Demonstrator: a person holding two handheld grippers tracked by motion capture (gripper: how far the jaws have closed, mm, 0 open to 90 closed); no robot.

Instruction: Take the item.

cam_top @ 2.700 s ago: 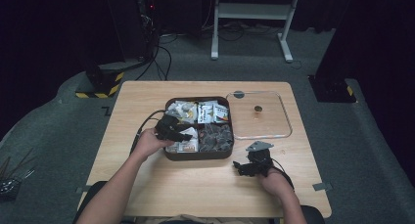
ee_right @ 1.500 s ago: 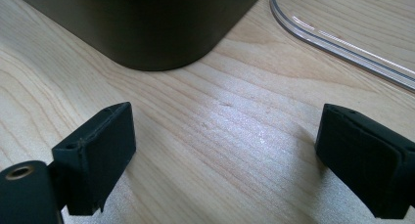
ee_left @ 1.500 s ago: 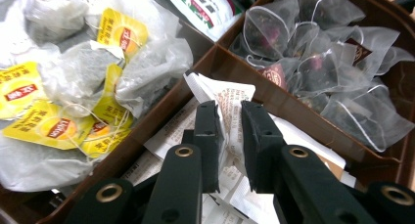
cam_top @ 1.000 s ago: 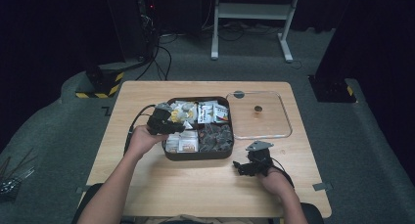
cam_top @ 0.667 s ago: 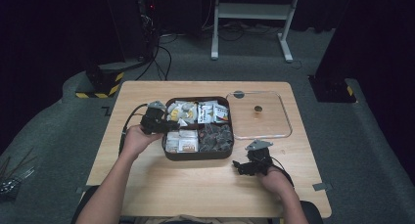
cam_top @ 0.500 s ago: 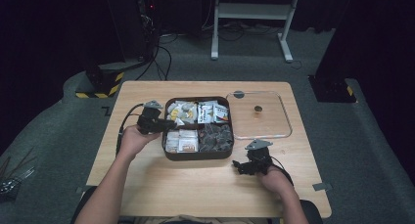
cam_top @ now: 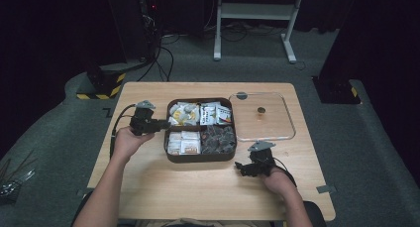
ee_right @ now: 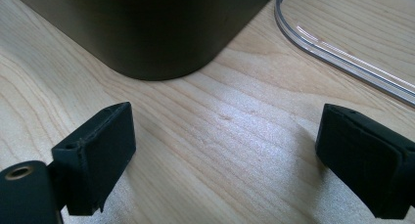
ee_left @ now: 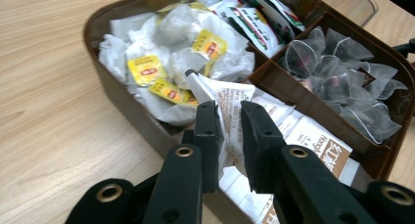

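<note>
The lower end of a white paper sachet (ee_left: 230,116) is hidden behind the jaws of the left gripper (ee_left: 229,136) — its print is too small to be read. The sachet is pinched between those nearly closed jaws, just above the brown tray's (ee_left: 122,106) left wall; its long axis is held upright, the torn top tilted left. Beside the tray's near right corner, the right gripper (ee_right: 225,160) is held wide open over the counter (ee_right: 215,116), nothing between its jaws.

Lab, black curtains (cam_top: 49,33), cables (cam_top: 163,53), rig frame (cam_top: 257,19)
</note>
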